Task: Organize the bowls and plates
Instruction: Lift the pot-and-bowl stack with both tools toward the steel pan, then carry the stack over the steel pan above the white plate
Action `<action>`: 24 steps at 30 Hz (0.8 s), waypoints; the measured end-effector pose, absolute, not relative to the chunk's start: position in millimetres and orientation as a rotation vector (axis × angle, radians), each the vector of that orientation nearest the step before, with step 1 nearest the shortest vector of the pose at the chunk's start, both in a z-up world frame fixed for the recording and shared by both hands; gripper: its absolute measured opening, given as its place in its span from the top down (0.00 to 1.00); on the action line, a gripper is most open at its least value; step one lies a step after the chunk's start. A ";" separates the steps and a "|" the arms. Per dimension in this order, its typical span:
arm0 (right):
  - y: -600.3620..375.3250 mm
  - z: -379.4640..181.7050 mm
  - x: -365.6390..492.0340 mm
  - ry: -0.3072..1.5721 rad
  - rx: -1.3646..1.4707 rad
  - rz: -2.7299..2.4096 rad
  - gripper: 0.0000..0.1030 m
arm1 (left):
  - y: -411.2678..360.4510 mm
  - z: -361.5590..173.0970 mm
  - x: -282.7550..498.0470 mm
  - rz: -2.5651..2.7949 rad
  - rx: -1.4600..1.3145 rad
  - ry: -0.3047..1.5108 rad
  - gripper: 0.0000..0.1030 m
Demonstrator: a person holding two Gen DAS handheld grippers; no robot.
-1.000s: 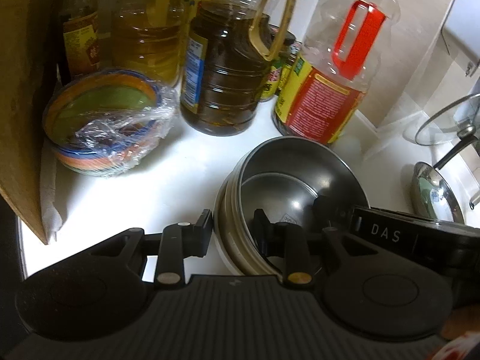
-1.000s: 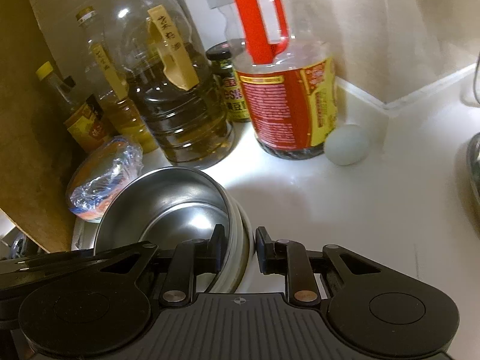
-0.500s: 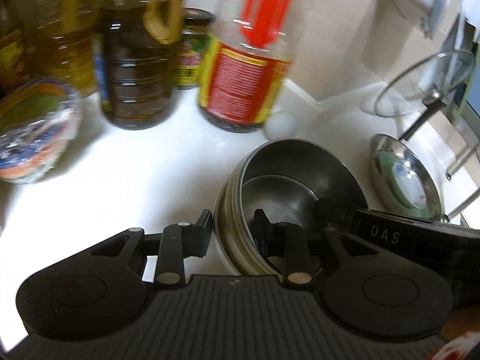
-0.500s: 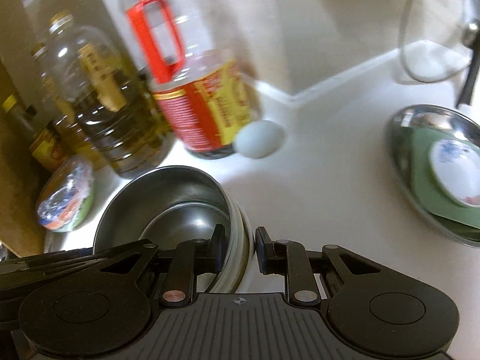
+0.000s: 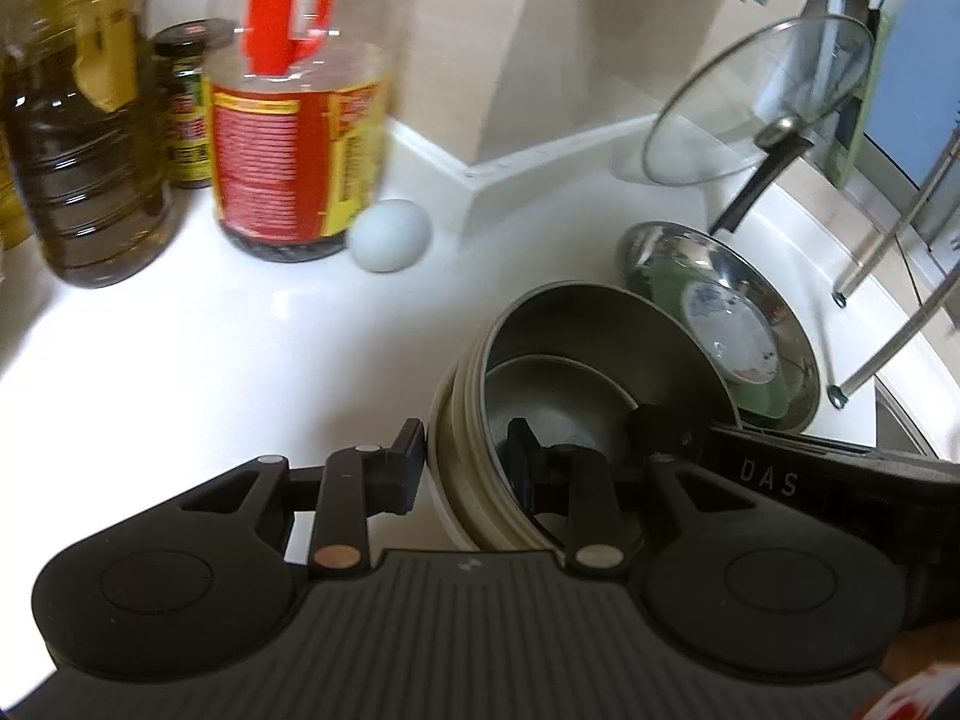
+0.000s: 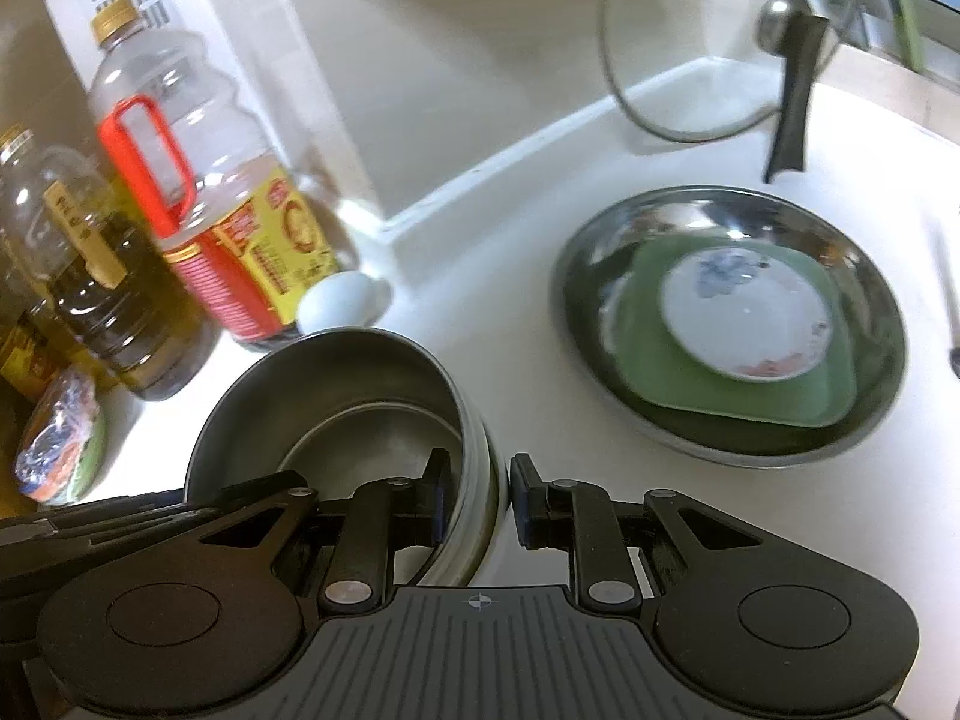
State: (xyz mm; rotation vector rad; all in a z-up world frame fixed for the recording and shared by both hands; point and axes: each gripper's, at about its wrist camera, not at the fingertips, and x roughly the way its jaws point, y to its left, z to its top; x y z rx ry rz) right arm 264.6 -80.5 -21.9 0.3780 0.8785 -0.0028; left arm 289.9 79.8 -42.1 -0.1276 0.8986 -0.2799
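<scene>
A stack of nested steel bowls [image 5: 576, 360] [image 6: 360, 384] is held above the white counter by both grippers. My left gripper [image 5: 465, 459] is shut on the stack's left rim, one finger inside and one outside. My right gripper [image 6: 477, 495] is shut on its right rim the same way. To the right a wide steel pan [image 6: 732, 324] [image 5: 732, 306] holds a green square plate [image 6: 744, 360] with a small white patterned dish [image 6: 744, 312] on top.
Oil bottles [image 6: 198, 204] [image 5: 78, 138] and a jar [image 5: 186, 102] stand at the back left, with a pale egg [image 5: 390, 234] [image 6: 339, 306] beside them. A wrapped colourful bowl stack [image 6: 60, 438] sits far left. A glass lid [image 5: 756, 96] [image 6: 708, 42] leans on the wall. A metal rack [image 5: 888, 276] stands at the right.
Both grippers have carried the steel bowl stack to the right, away from the bottles. The steel pan with the green plate has come close on the right.
</scene>
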 end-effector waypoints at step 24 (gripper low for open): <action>-104.5 -20.9 248.4 0.873 0.383 -0.019 0.79 | 52.1 -39.0 281.2 -0.259 -0.116 0.898 0.75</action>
